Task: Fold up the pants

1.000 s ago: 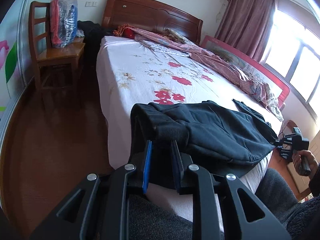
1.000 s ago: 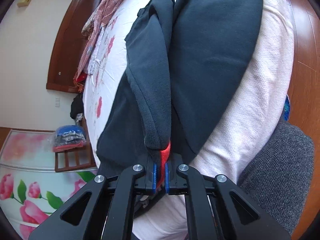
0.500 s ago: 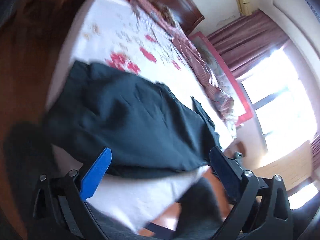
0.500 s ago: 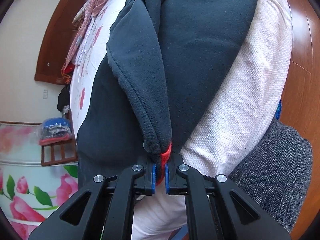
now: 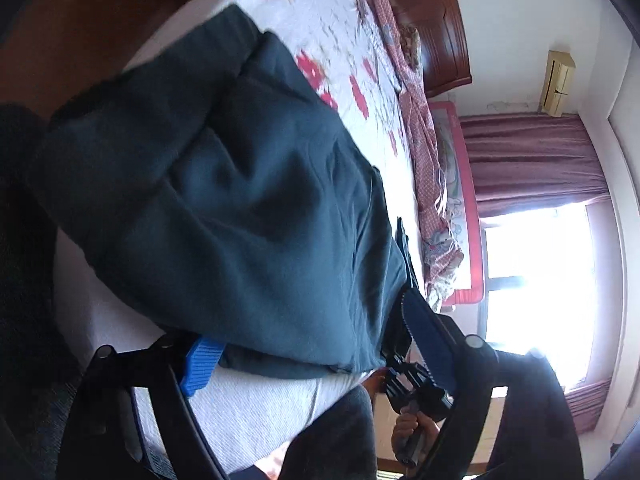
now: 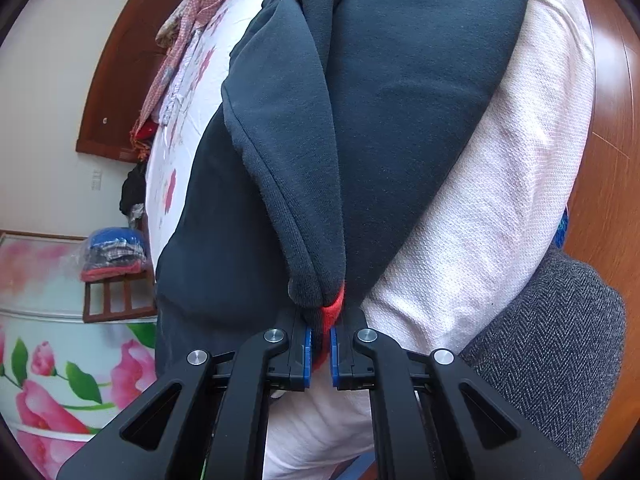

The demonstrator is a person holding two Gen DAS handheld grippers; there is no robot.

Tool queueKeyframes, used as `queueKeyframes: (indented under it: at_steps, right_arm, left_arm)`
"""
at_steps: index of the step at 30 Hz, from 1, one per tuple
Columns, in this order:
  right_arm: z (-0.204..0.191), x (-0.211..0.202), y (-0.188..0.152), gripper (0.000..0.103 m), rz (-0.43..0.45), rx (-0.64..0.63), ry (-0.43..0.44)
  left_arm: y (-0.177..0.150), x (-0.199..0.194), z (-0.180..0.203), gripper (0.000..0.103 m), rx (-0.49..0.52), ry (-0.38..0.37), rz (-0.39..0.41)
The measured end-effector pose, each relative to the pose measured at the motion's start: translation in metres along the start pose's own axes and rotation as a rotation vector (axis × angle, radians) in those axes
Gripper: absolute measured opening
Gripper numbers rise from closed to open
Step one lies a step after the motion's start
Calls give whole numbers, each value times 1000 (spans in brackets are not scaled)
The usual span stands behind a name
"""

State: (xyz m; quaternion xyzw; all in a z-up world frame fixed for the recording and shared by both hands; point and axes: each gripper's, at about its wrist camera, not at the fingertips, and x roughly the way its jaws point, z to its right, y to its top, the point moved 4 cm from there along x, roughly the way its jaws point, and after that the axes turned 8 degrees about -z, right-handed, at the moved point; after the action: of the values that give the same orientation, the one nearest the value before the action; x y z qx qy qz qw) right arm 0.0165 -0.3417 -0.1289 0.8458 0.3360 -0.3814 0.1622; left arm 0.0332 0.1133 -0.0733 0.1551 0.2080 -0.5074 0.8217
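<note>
You are working with thick, soft fleece pants (image 5: 240, 208) that are lying bunched near the close edge of the bed (image 5: 256, 412); they look fairly heavy and limp, so they will likely sag and slide wherever you are not supporting them. Hems and the waistband are the firmest places to pinch.

Your right gripper (image 6: 318, 346) is clenching a dark cuff with a red lining at the near right end of the garment, and the fabric is running away from it across the mattress.

Your left gripper (image 5: 304, 344) is standing wide apart and gripping nothing, with the near folded edge of the pants lying between its blue pads (image 5: 202, 364), one pad touching or just under the cloth.
</note>
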Motion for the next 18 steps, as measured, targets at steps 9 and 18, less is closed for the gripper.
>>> queueKeyframes:
  at_steps: [9,18]
  right_arm:
    - [-6,-7,-7,5,0,-21,-3]
    - [-8,5,-4,5,-30,-64,-58]
  left_arm:
    - [15,-31,23,9,141,111,129]
    - [29,-9,-23,13,107,319,-12]
